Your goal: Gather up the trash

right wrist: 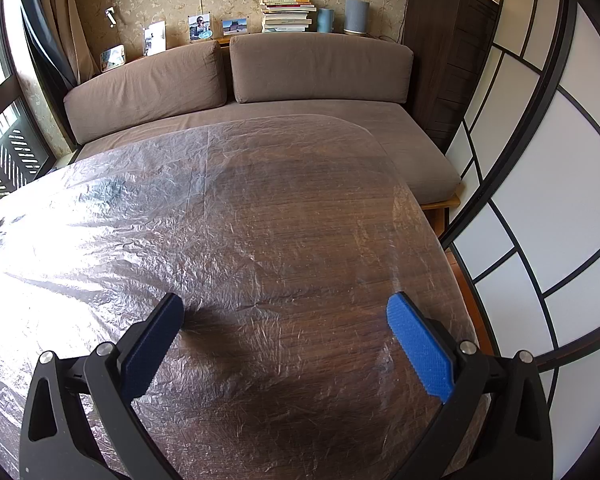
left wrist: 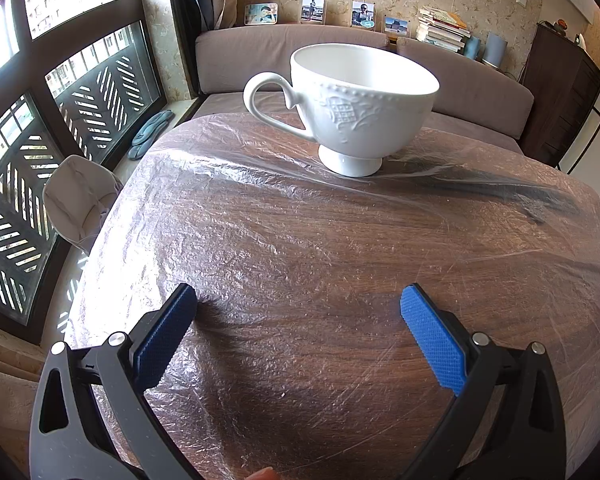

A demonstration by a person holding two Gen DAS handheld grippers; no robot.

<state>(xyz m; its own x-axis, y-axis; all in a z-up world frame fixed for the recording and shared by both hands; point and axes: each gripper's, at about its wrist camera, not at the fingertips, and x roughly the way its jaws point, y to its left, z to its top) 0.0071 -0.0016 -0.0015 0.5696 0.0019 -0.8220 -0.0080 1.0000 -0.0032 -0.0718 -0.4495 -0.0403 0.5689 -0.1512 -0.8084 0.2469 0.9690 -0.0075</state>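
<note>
L gripper (left wrist: 299, 300) wide, cup (left wrist: 352, 108) ahead.

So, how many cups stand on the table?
1. A white cup stands upright at the far side of the table, ahead of the open left claw. The right wrist view shows none; more may be out of frame.

One white embossed ceramic cup (left wrist: 356, 108) on one plastic-covered wooden table (left wrist: 340, 260). Two brown sofa back cushions (right wrist: 148, 84). Four standing photos (right wrist: 199, 27). One stack of books (right wrist: 287, 13). Two grey-blue cylinders (right wrist: 356, 16).
</note>
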